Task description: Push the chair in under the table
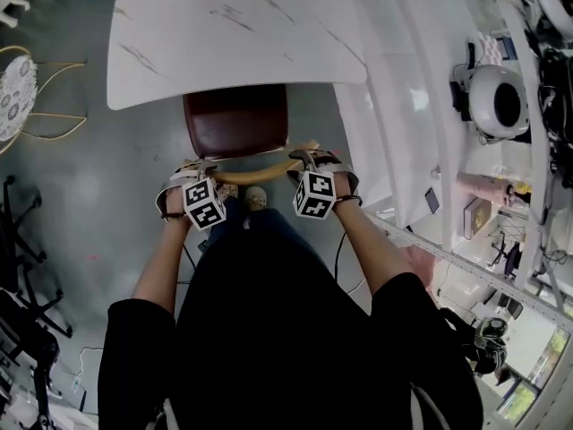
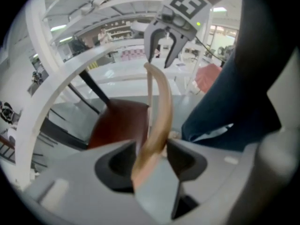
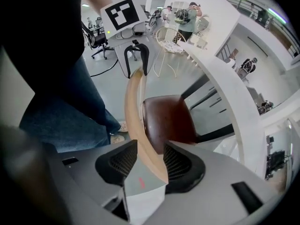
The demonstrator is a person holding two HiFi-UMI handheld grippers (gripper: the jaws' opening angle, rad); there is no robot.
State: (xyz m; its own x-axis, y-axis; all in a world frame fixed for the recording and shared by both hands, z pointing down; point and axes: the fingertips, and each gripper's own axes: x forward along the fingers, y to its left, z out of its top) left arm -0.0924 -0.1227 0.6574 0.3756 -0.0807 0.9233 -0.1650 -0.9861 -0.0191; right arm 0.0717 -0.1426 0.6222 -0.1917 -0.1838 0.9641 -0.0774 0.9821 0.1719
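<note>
Chair [image 1: 235, 119]: dark red-brown padded seat, pale wooden backrest rail [image 1: 260, 161] gently bowed, thin black legs [image 3: 208, 134]. It stands at twelve o'clock from me, its seat partly beneath the white, grey-veined desk [image 1: 224, 34].

My left gripper [image 2: 151, 150] has its jaws closed on the rail's nine o'clock end, the wood pinched between the pads. My right gripper [image 3: 149, 150] sits astride the three o'clock end, jaws spread wide. There the rail runs through the gap close to both pads, not clamped so far as I can see.

In the head view the desk top hides the seat's front, the seat covers the legs, and my own torso blocks the floor at six o'clock. How far the seat reaches under I cannot tell. In each gripper view the rail leads straight away to the other gripper's jaws.

The seat's front points to twelve o'clock, its back toward me at six. The rail's long axis runs roughly nine to three.
</note>
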